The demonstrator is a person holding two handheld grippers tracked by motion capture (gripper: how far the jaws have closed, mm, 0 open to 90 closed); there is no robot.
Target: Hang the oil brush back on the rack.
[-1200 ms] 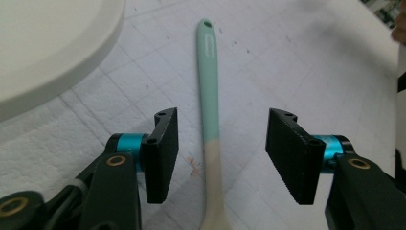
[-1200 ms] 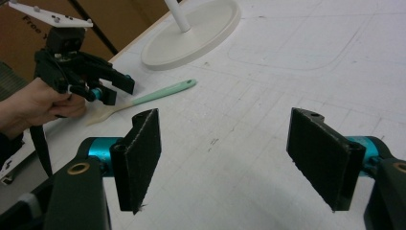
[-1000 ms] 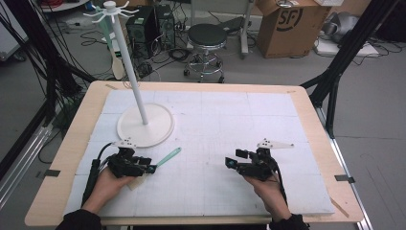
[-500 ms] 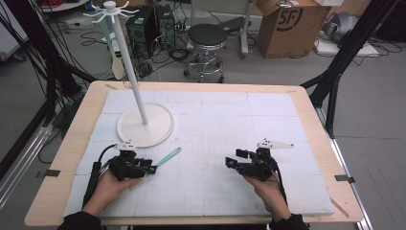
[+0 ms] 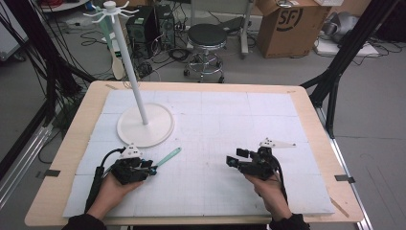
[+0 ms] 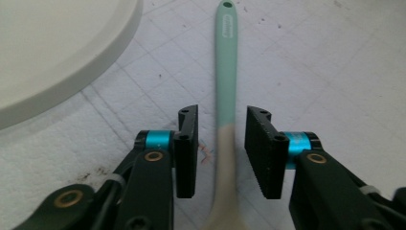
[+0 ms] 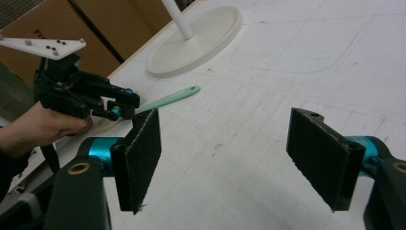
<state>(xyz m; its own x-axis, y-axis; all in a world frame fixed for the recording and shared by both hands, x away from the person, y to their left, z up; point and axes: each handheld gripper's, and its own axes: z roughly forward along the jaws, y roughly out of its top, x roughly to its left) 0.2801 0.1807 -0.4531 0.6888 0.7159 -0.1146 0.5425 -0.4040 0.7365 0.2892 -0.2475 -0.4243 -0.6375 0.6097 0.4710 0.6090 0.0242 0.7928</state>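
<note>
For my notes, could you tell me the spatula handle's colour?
Mint green spatula handle, clearest in the left gripper view.

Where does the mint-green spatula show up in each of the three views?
High view: spatula lies left of centre, by the left tool.
Left gripper view: spatula runs up the middle, between the jaws.
Right gripper view: spatula lies upper left.
Shared landmark: the white round stand base.

Grey floor beyond the table (image 5: 76,124): black stool (image 5: 207,36), cardboard box (image 5: 287,24), tangled cables (image 5: 172,50).
</note>
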